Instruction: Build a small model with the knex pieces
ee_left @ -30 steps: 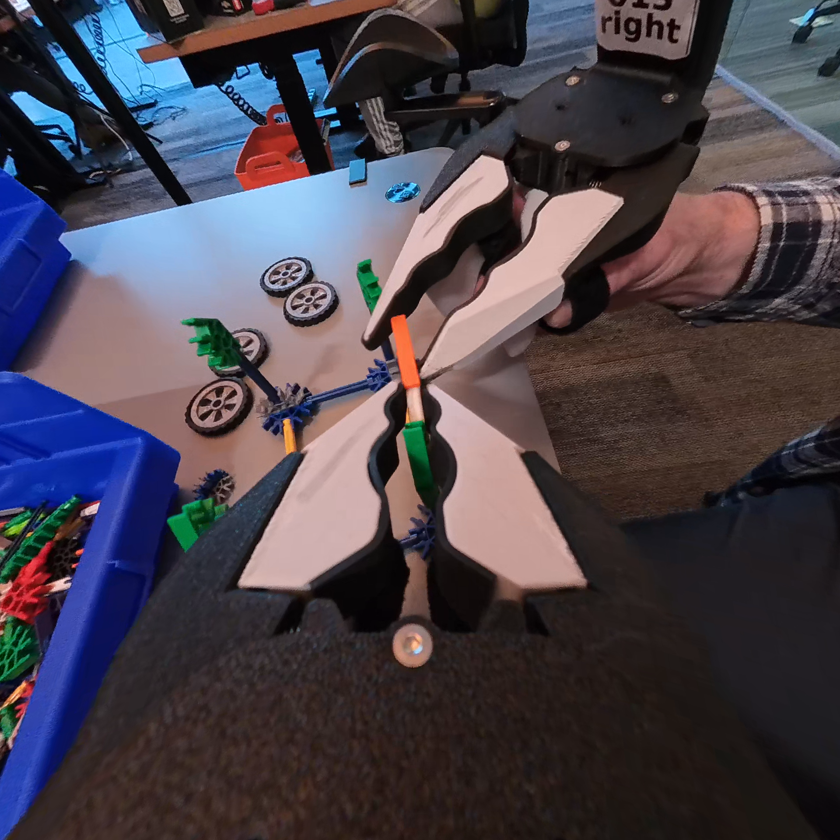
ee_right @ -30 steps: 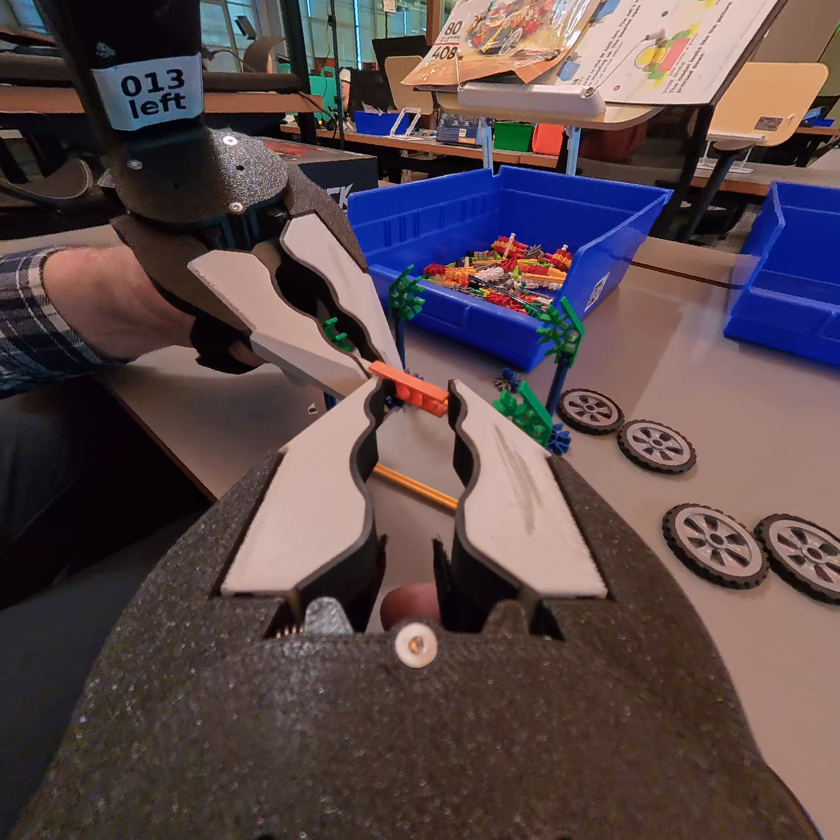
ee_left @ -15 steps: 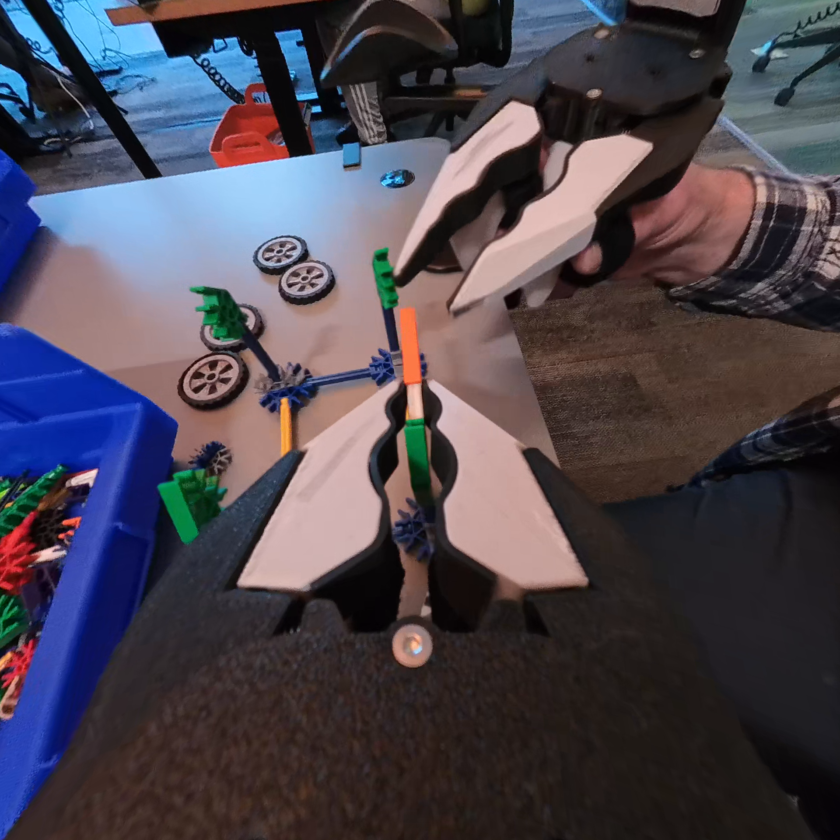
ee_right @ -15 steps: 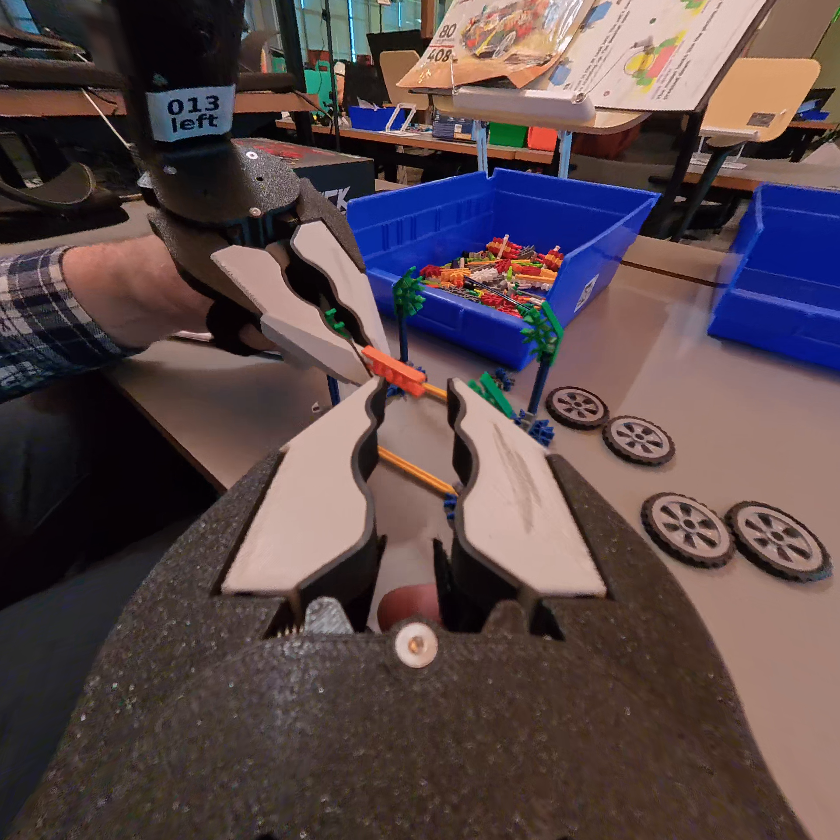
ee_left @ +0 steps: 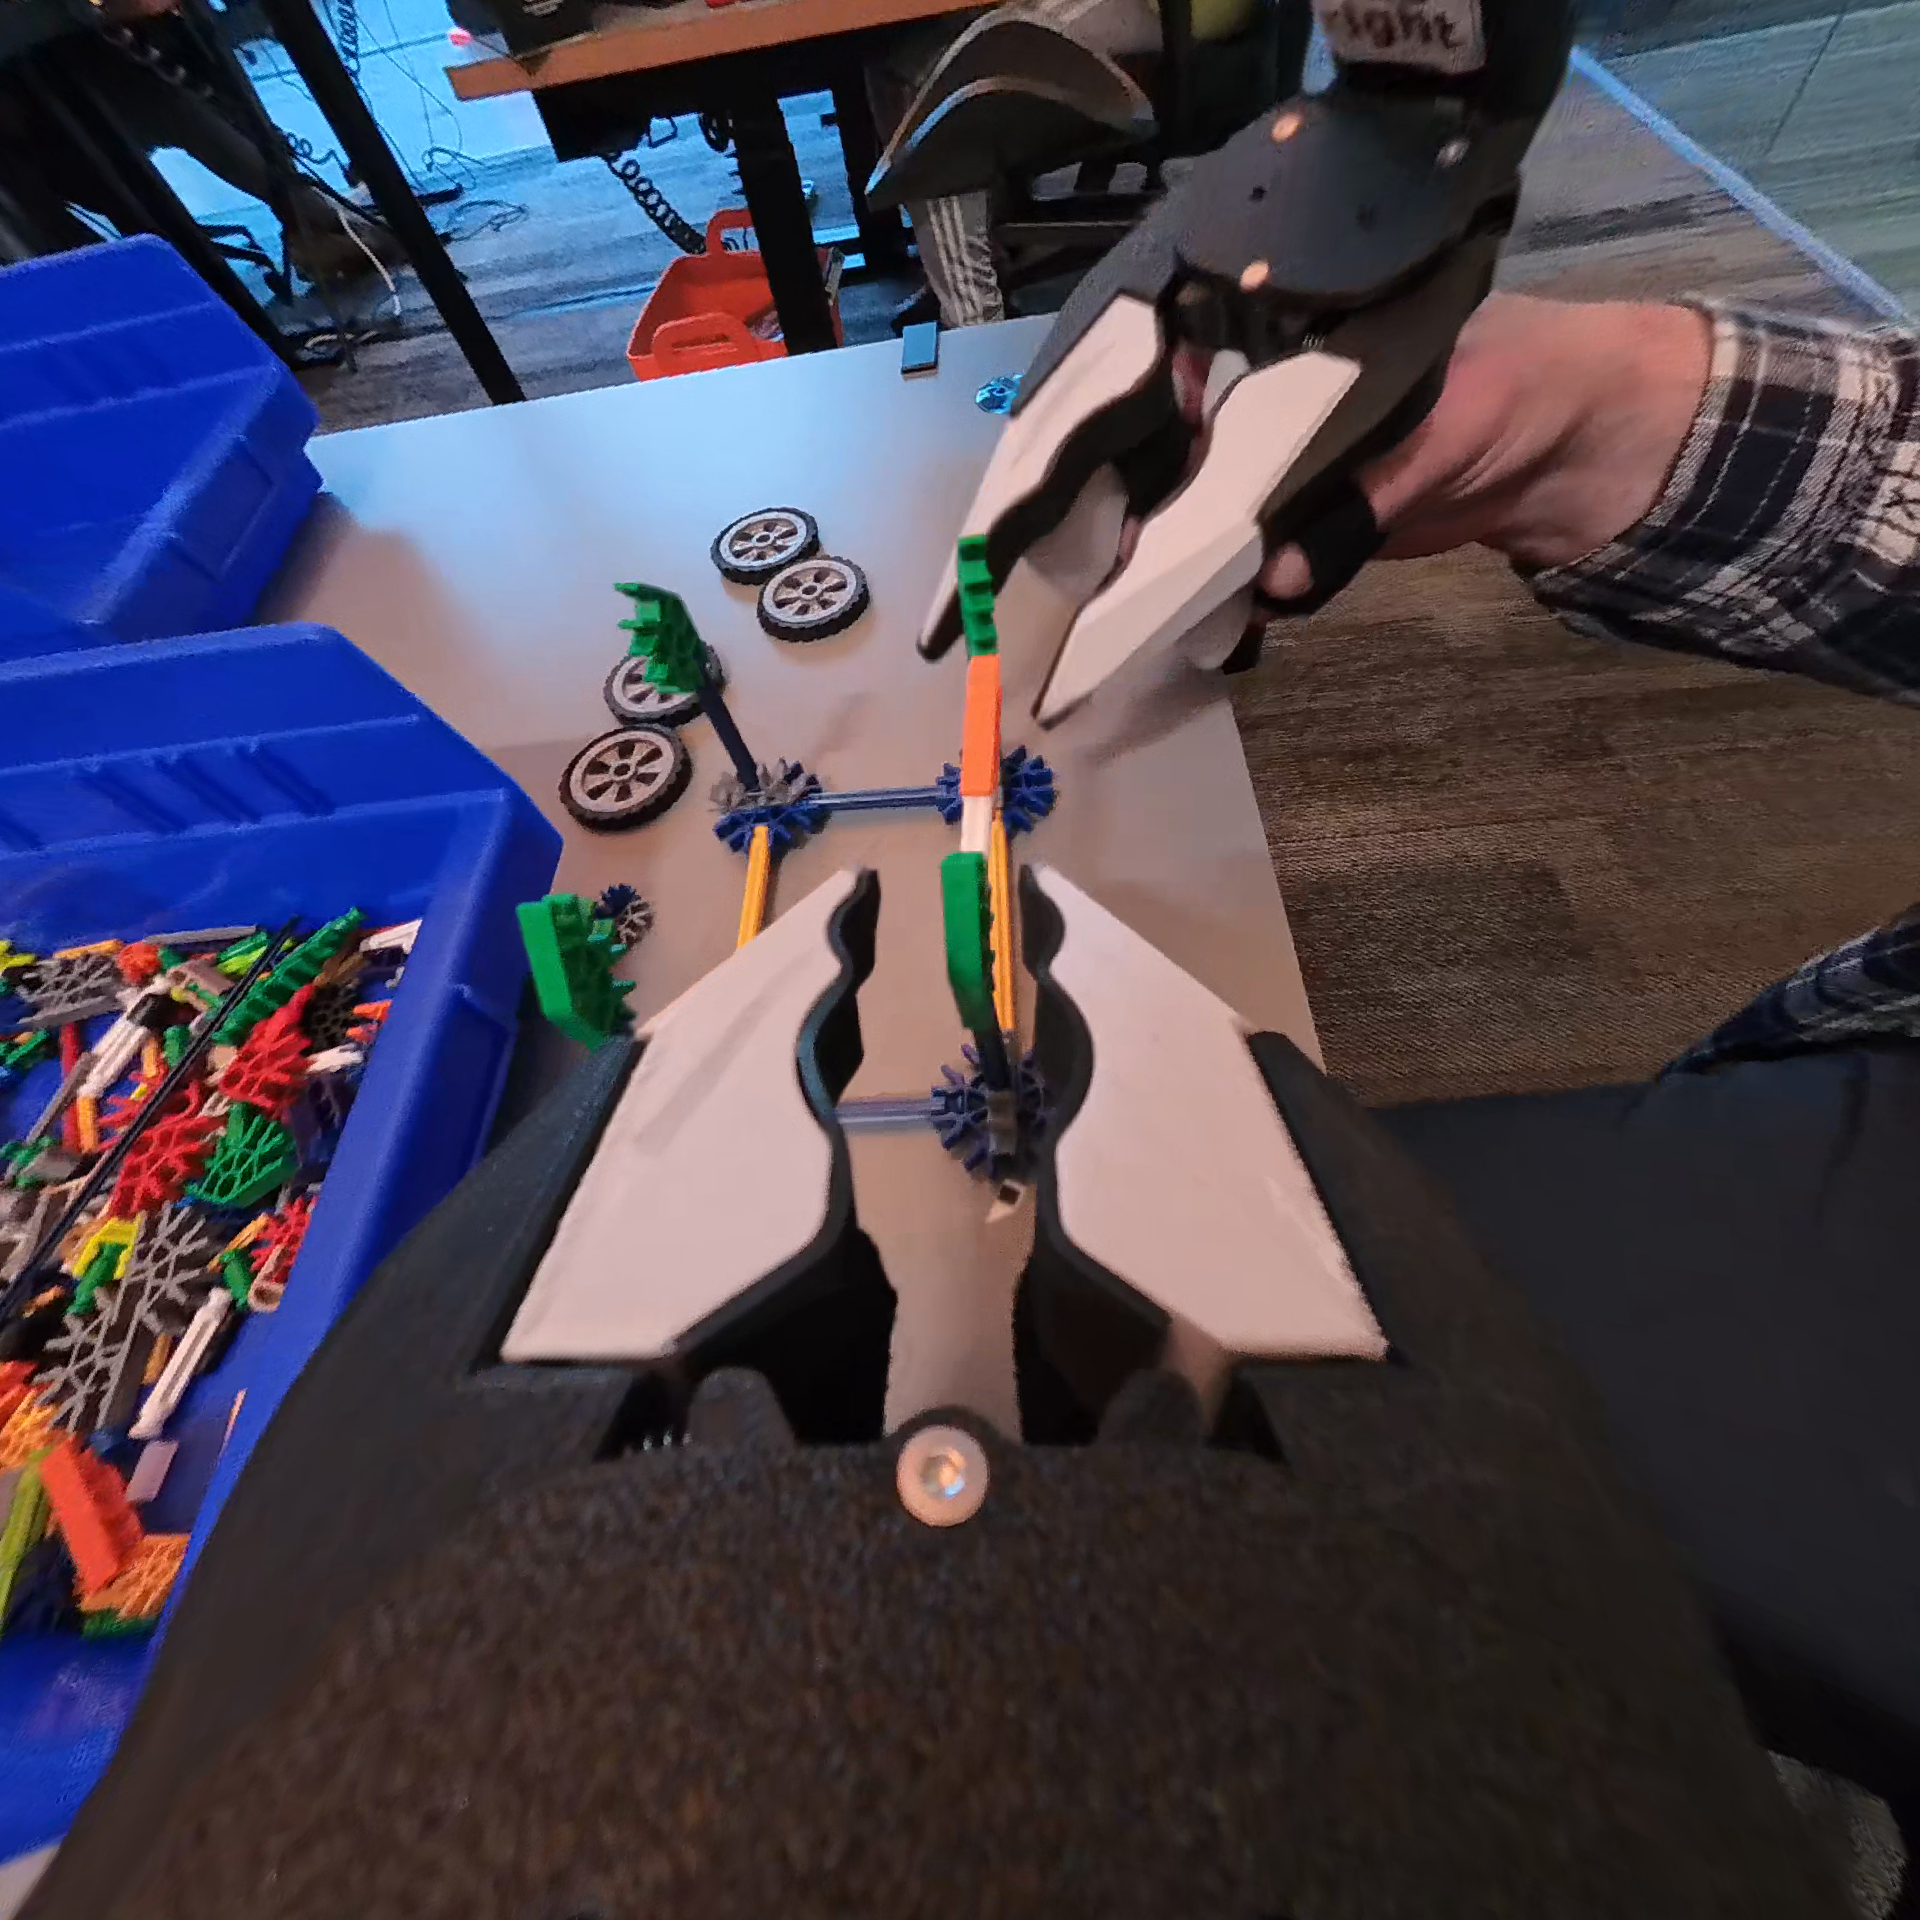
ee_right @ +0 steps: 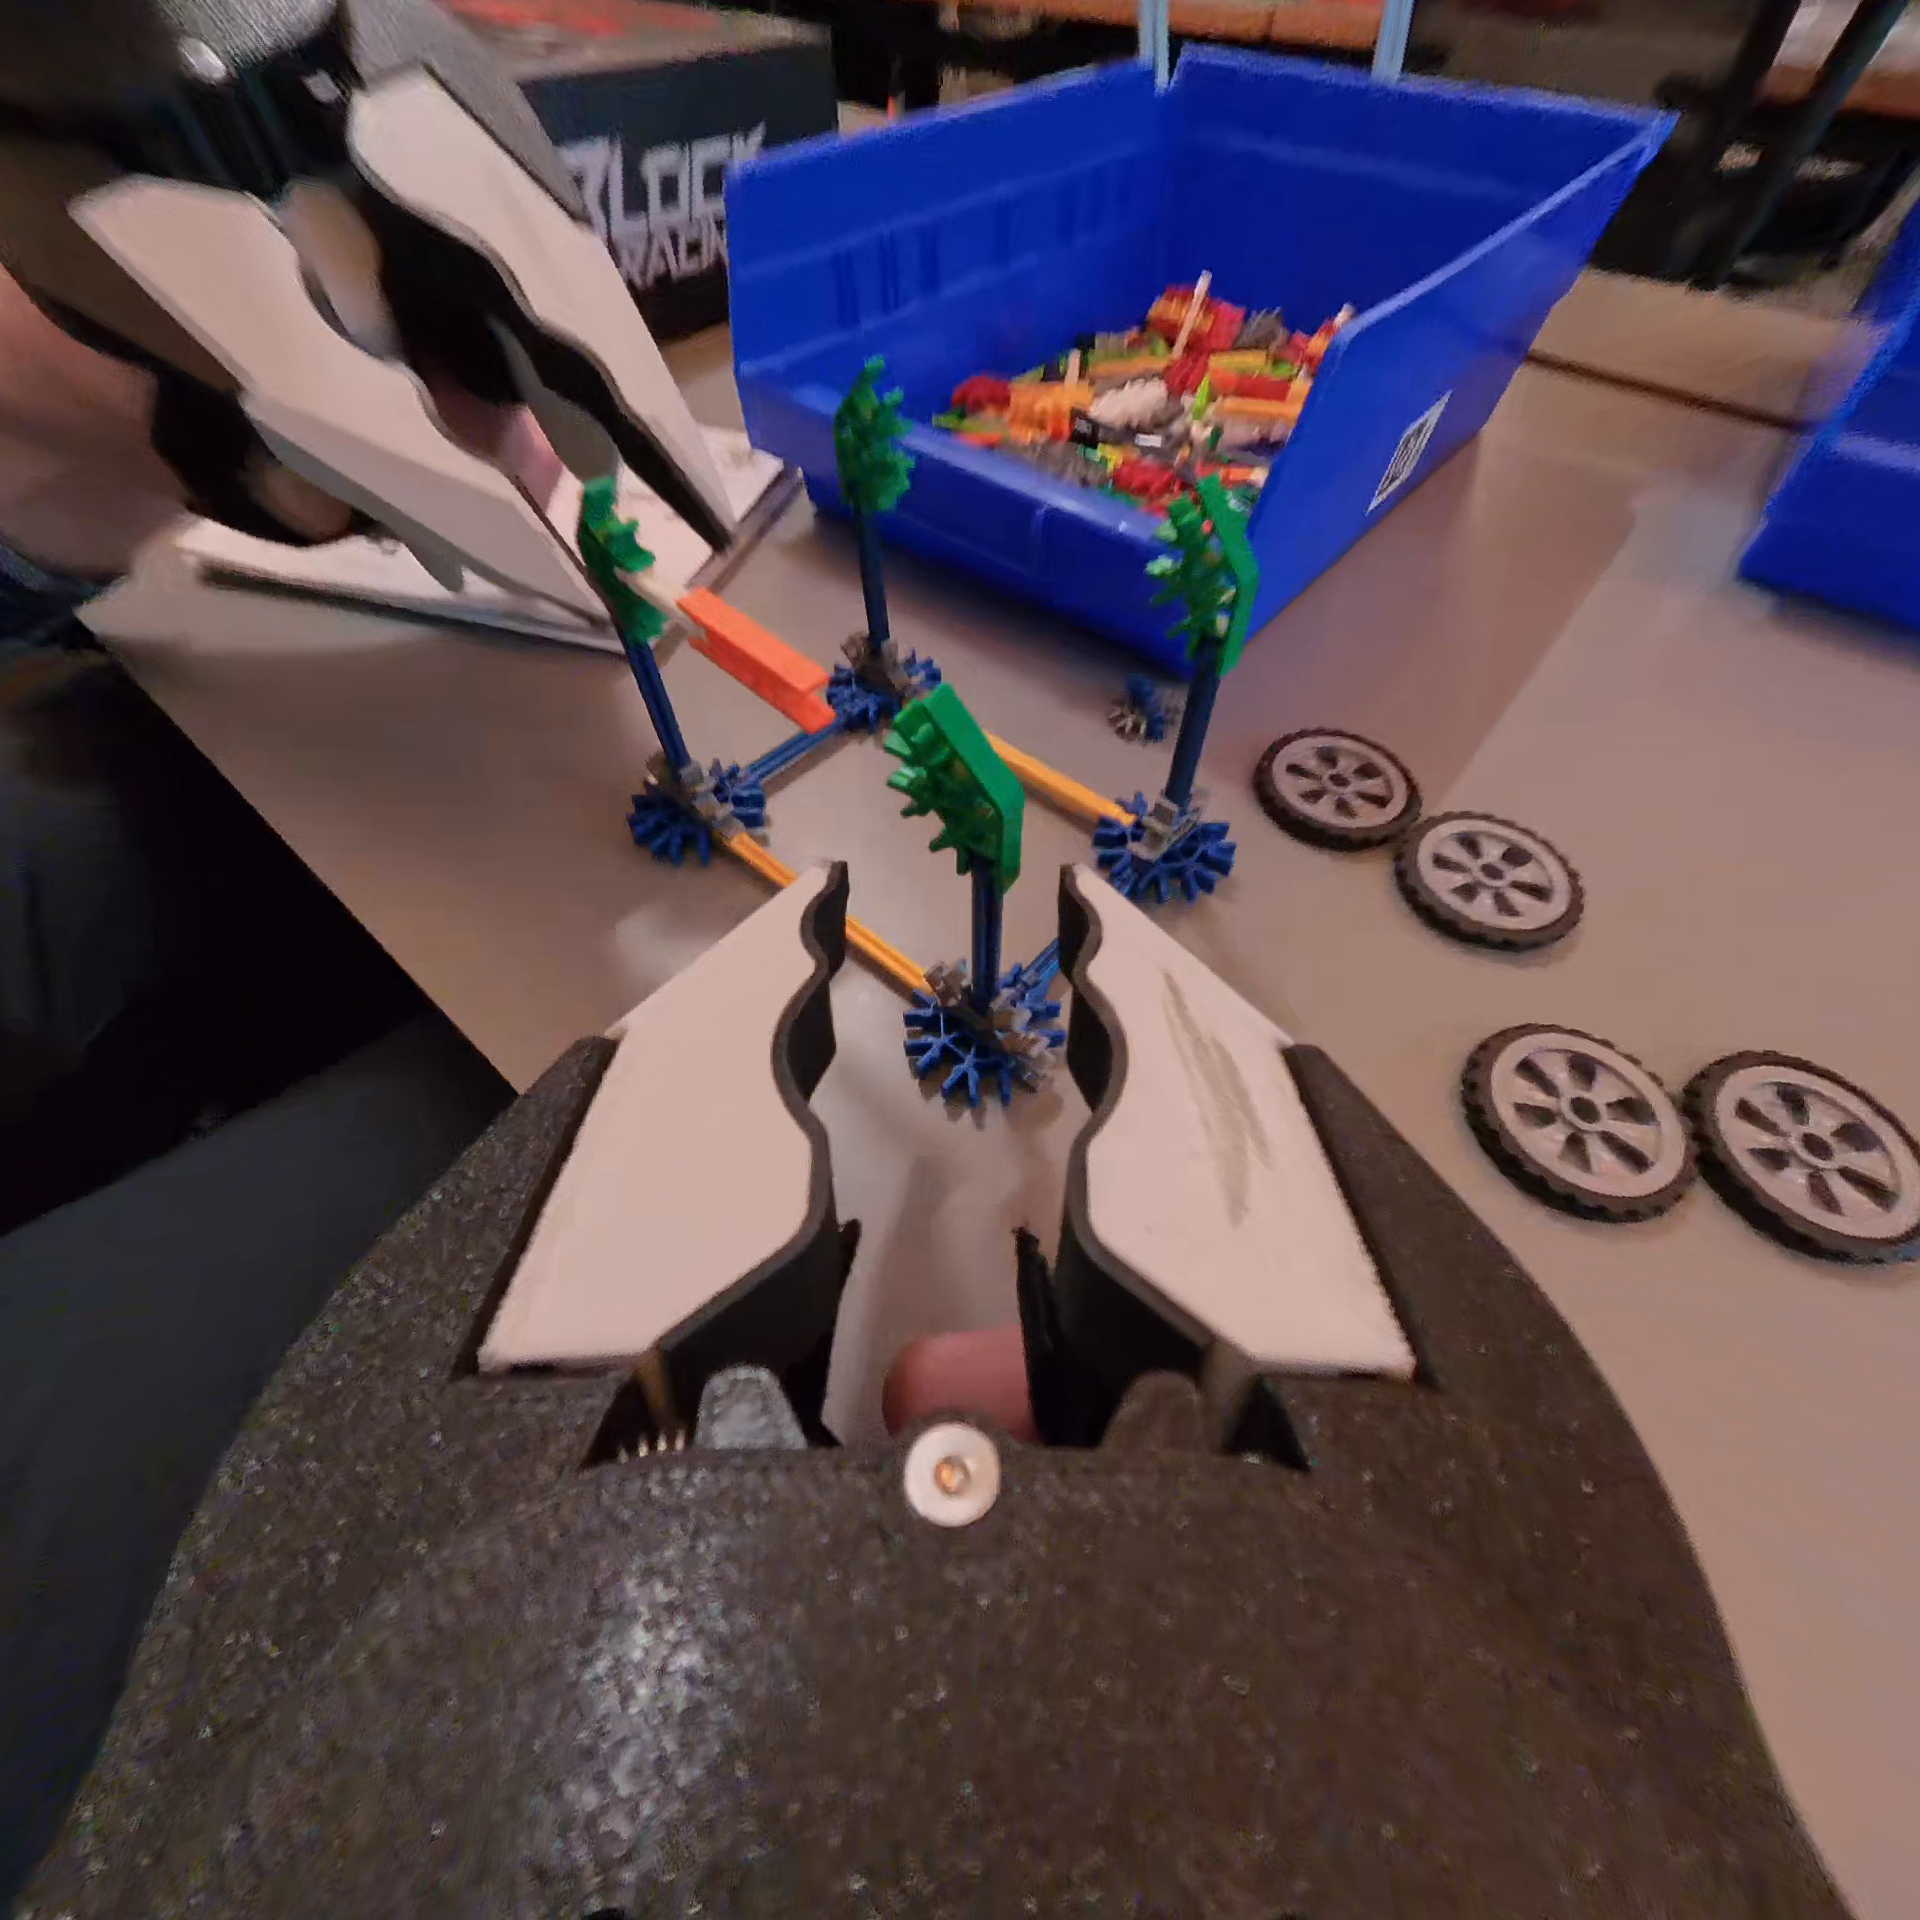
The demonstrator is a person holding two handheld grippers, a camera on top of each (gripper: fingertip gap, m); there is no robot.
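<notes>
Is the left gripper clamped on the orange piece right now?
No. In the left wrist view the left gripper is open, its fingers spread apart, and the orange piece sits beyond their tips.

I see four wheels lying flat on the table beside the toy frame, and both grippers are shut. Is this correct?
Not quite. The four wheels do lie flat on the table beside the toy frame, but both grippers are open. The right wrist view shows the right gripper with its jaws spread apart, holding nothing; the left wrist view shows the same for the left gripper.
</notes>
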